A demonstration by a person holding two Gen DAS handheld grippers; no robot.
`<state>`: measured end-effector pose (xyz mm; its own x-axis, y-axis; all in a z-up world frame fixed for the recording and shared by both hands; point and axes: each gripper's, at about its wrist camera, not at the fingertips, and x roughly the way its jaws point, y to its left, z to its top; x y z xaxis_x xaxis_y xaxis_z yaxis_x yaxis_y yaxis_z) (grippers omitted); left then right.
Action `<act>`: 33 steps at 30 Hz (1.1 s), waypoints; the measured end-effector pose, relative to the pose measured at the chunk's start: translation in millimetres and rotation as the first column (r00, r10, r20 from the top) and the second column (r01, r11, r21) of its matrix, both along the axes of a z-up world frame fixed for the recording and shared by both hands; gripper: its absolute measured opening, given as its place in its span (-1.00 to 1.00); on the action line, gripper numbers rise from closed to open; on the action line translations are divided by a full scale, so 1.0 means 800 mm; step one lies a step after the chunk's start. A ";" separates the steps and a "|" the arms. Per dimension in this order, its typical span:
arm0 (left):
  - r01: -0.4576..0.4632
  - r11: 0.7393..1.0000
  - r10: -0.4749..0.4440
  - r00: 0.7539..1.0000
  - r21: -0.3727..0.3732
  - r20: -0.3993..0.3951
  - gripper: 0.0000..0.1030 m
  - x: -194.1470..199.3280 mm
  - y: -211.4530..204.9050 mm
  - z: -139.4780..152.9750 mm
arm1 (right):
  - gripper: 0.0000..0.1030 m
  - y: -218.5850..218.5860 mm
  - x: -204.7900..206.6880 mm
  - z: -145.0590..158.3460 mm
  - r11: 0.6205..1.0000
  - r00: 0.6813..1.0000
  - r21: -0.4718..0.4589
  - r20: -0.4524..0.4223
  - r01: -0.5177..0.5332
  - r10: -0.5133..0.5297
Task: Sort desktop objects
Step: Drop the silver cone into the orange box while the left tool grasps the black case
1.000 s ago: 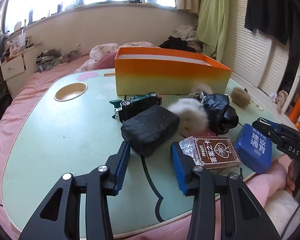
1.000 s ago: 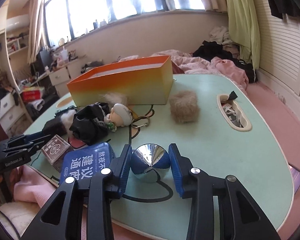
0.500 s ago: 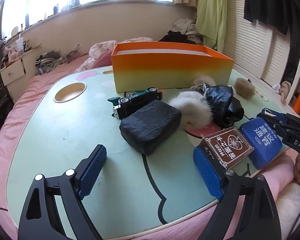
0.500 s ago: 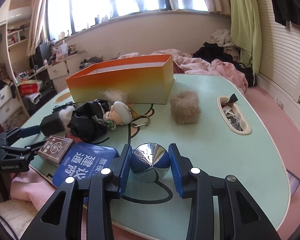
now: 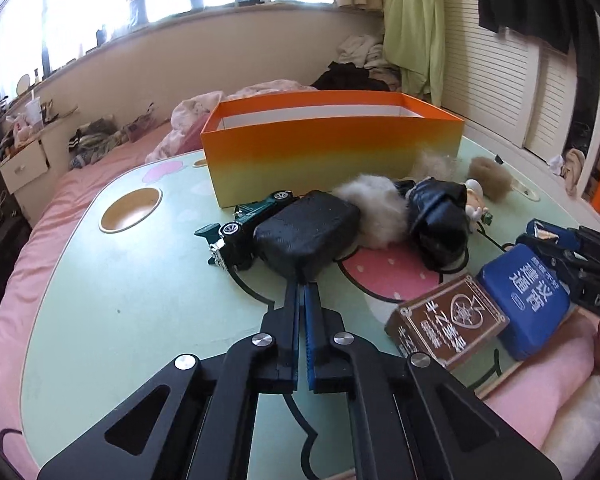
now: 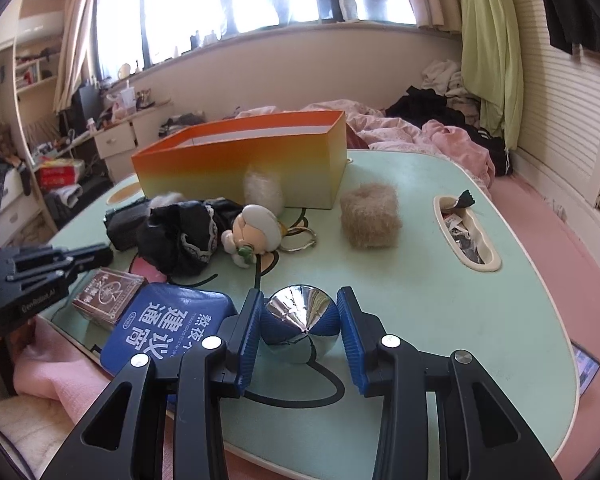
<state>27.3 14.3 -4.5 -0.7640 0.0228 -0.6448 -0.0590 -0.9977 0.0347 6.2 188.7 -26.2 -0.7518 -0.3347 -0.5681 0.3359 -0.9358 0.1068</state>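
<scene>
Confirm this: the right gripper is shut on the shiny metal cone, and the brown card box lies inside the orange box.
Only the last part is wrong. The right gripper is shut on the shiny metal cone, but the brown card box lies on the table, outside the orange box, as the right wrist view shows.

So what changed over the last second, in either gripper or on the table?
The left gripper opened wide, then snapped shut on nothing, its tips near the black pouch. The right gripper stayed clamped on the chrome cone. The orange box and clutter kept their places.
</scene>
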 end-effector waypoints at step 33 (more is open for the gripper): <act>0.165 0.985 -0.170 0.979 0.047 0.112 0.24 -0.084 0.012 0.024 | 0.43 -0.041 -0.087 0.117 0.967 0.984 -0.183 -0.028 -0.179 0.177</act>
